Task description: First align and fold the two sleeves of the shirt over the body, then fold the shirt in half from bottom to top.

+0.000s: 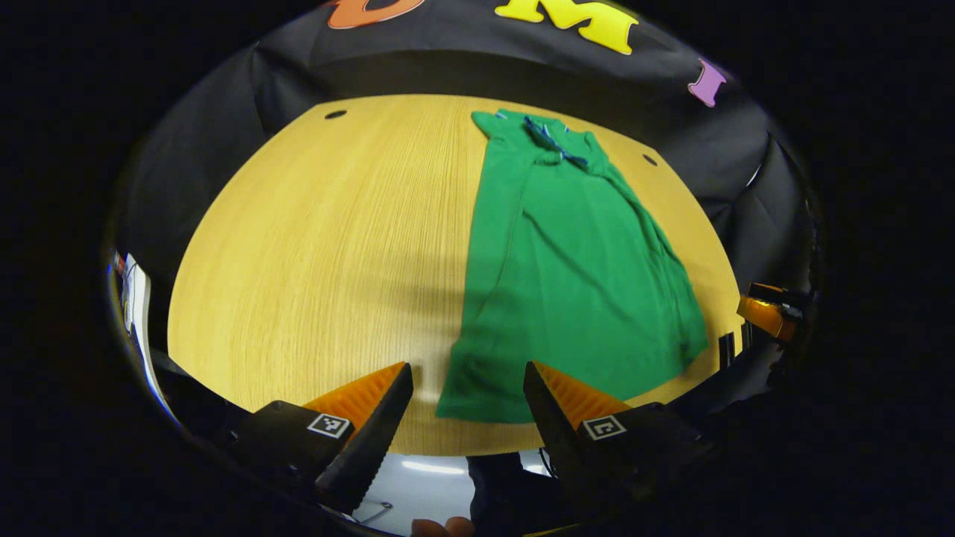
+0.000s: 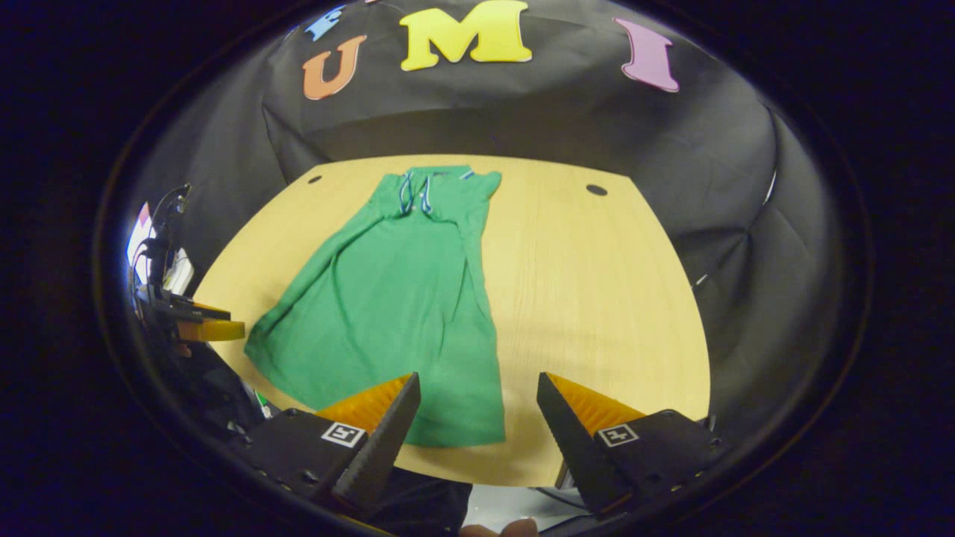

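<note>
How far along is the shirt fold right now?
Done: the green shirt lies as a narrow strip on the wooden table, both sleeves apparently folded over the body. In hand: nothing; left gripper and right gripper hover open above the bottom hem. Left: the bottom-to-top fold toward the collar.

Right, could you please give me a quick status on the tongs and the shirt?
Left tongs open, empty. Right tongs open, empty. Shirt flat on table, sleeves folded in. Nothing in the way.
</note>
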`<act>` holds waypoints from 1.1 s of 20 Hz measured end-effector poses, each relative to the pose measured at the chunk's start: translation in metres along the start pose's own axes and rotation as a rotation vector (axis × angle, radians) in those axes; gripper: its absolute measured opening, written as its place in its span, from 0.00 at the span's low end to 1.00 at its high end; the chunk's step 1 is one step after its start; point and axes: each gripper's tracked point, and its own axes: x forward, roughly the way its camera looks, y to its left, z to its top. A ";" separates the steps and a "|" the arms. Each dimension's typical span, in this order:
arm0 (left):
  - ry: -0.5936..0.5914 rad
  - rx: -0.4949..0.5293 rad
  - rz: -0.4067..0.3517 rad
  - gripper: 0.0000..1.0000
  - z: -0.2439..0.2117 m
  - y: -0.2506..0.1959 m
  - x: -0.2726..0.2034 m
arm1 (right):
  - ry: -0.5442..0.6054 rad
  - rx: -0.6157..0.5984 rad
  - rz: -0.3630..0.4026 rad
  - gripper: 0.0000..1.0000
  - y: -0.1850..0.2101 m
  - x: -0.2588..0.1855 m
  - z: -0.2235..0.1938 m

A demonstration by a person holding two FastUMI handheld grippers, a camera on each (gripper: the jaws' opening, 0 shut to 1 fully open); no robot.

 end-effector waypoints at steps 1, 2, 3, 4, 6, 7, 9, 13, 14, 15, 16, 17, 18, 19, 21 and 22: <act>0.019 0.009 0.003 0.97 -0.007 0.002 0.002 | 0.033 0.009 0.008 0.97 0.001 0.005 -0.010; 0.034 0.015 0.001 0.97 -0.012 0.003 0.004 | 0.068 0.008 0.005 0.97 -0.001 0.010 -0.022; 0.047 0.020 0.001 0.97 -0.011 0.004 0.010 | 0.098 0.002 0.000 0.97 -0.002 0.015 -0.031; 0.061 0.022 0.012 0.97 -0.017 0.007 0.015 | 0.126 -0.002 -0.001 0.97 -0.004 0.020 -0.039; 0.075 0.022 0.018 0.97 -0.019 0.007 0.017 | 0.158 -0.006 -0.006 0.97 -0.005 0.025 -0.047; 0.081 0.026 0.023 0.97 -0.020 0.008 0.018 | 0.169 -0.005 -0.008 0.96 -0.006 0.027 -0.049; 0.081 0.037 0.033 0.96 -0.018 0.009 0.019 | 0.186 -0.015 -0.015 0.96 -0.008 0.034 -0.050; 0.108 0.050 0.083 1.00 -0.020 0.012 0.021 | 0.216 -0.044 -0.026 0.97 -0.011 0.045 -0.052; 0.111 0.057 0.096 0.95 -0.021 0.013 0.022 | 0.227 -0.048 -0.027 0.97 -0.010 0.047 -0.054; 0.116 0.056 0.101 1.00 -0.021 0.012 0.022 | 0.236 -0.054 -0.026 0.97 -0.010 0.049 -0.056; 0.118 0.049 0.104 0.95 -0.021 0.011 0.022 | 0.246 -0.058 -0.025 0.97 -0.009 0.051 -0.058; 0.121 0.042 0.106 0.96 -0.021 0.011 0.023 | 0.258 -0.063 -0.024 0.97 -0.007 0.053 -0.062; 0.125 0.043 0.106 0.96 -0.020 0.011 0.022 | 0.274 -0.067 -0.020 0.97 -0.006 0.054 -0.066; 0.129 0.043 0.108 0.96 -0.020 0.011 0.022 | 0.272 -0.058 -0.010 0.97 -0.004 0.054 -0.065; 0.140 0.042 0.111 0.96 -0.021 0.010 0.023 | 0.282 -0.046 -0.001 0.94 -0.003 0.055 -0.064; 0.143 0.040 0.114 0.96 -0.021 0.011 0.023 | 0.277 -0.045 0.001 0.96 -0.004 0.055 -0.064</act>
